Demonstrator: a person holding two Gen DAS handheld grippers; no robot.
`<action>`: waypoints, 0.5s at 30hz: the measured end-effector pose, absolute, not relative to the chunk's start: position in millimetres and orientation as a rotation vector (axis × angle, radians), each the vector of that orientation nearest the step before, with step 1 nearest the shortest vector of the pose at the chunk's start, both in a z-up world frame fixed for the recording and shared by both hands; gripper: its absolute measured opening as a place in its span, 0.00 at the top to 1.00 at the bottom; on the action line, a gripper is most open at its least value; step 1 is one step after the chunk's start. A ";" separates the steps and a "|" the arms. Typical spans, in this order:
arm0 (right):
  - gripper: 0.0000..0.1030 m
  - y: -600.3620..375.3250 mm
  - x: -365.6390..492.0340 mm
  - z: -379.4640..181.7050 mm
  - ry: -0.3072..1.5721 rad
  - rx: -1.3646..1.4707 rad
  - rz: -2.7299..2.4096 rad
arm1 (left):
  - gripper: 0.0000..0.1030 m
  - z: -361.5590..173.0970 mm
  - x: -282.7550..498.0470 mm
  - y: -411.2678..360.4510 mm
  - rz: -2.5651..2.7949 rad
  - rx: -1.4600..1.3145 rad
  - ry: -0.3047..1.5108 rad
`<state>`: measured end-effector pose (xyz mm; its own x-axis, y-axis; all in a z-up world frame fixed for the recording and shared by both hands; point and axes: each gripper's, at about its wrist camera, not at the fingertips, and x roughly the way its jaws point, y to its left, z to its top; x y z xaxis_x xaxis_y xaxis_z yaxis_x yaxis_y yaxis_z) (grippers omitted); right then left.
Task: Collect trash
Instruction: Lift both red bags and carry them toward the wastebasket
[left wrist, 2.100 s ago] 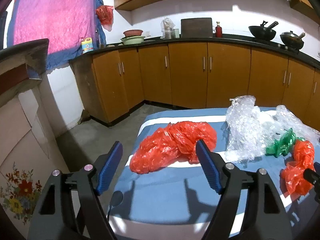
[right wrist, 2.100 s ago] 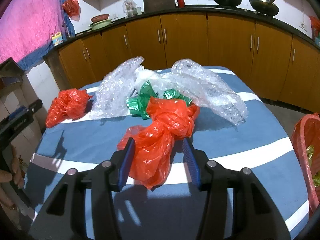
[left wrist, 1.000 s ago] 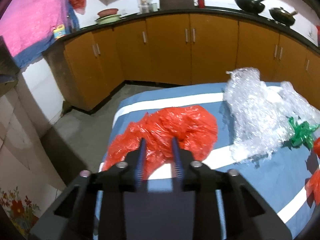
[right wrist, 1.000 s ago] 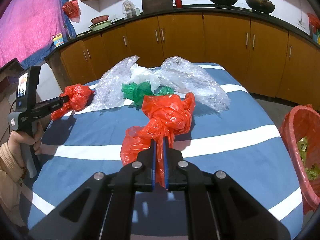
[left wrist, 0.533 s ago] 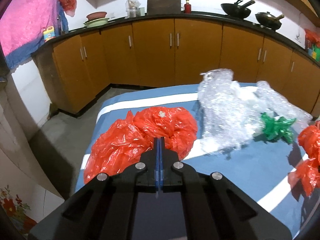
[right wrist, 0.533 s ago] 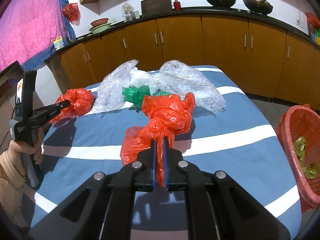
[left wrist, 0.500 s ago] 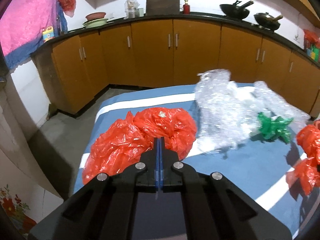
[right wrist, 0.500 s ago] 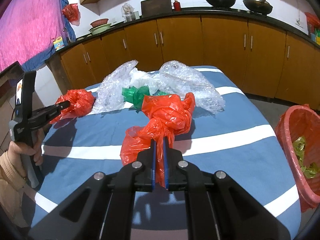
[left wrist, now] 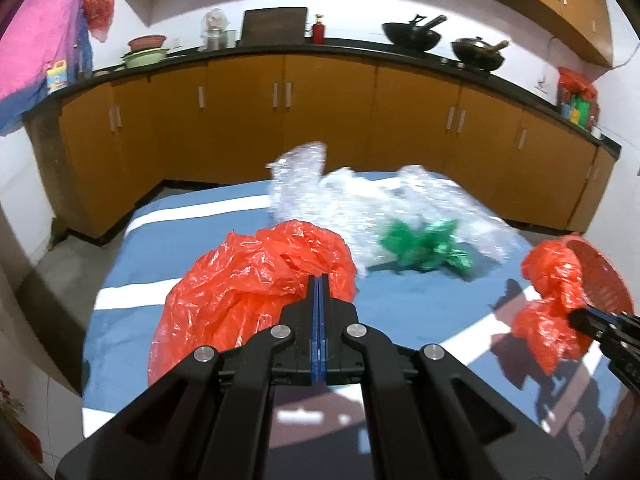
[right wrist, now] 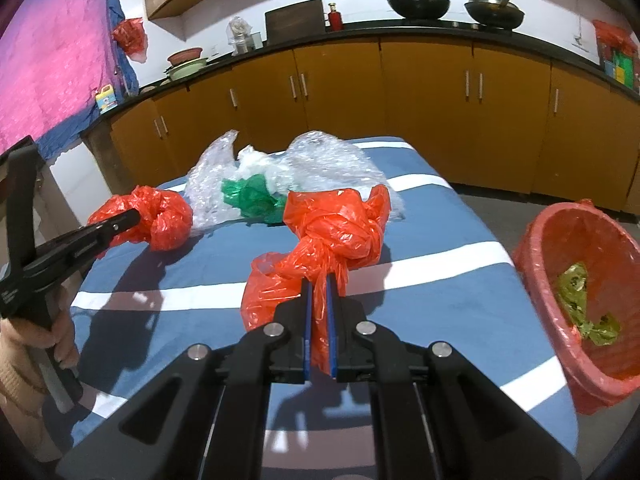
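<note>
My left gripper (left wrist: pixel 319 280) is shut on a crumpled red plastic bag (left wrist: pixel 256 276) and holds it above the blue striped table (left wrist: pixel 420 292). It also shows in the right wrist view (right wrist: pixel 160 216), pinched by the left gripper (right wrist: pixel 134 213). My right gripper (right wrist: pixel 319 280) is shut on a knotted red plastic bag (right wrist: pixel 336 232), lifted off the table (right wrist: pixel 440 276); this bag also shows in the left wrist view (left wrist: pixel 554 300). Clear bubble wrap (right wrist: pixel 320 160) and green plastic (right wrist: pixel 250 196) lie at the table's far side.
A red bin (right wrist: pixel 580 292) lined with a red bag, holding green scraps, stands on the floor right of the table. Orange cabinets (right wrist: pixel 420 120) with a black counter run behind. A person's hand (right wrist: pixel 36 340) holds the left gripper's handle.
Both grippers have lifted their red bags off the table and swung right; the red bin now shows larger in the right wrist view.
</note>
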<state>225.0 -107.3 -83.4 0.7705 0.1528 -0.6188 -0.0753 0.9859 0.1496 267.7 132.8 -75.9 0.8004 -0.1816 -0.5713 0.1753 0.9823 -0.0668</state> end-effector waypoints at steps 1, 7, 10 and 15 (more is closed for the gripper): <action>0.92 -109.6 223.7 -82.7 0.679 0.122 0.119 | 1.00 -76.1 264.9 129.1 -0.198 -0.003 0.612; 0.92 -118.7 217.8 -78.6 0.671 0.132 0.111 | 0.94 -79.4 254.5 122.0 -0.195 0.021 0.633; 0.92 -120.1 215.7 -75.7 0.664 0.132 0.115 | 0.64 -76.9 250.7 127.5 -0.161 0.009 0.629; 0.92 -120.4 213.5 -72.7 0.658 0.134 0.119 | 0.55 -68.6 248.5 142.3 -0.103 0.004 0.602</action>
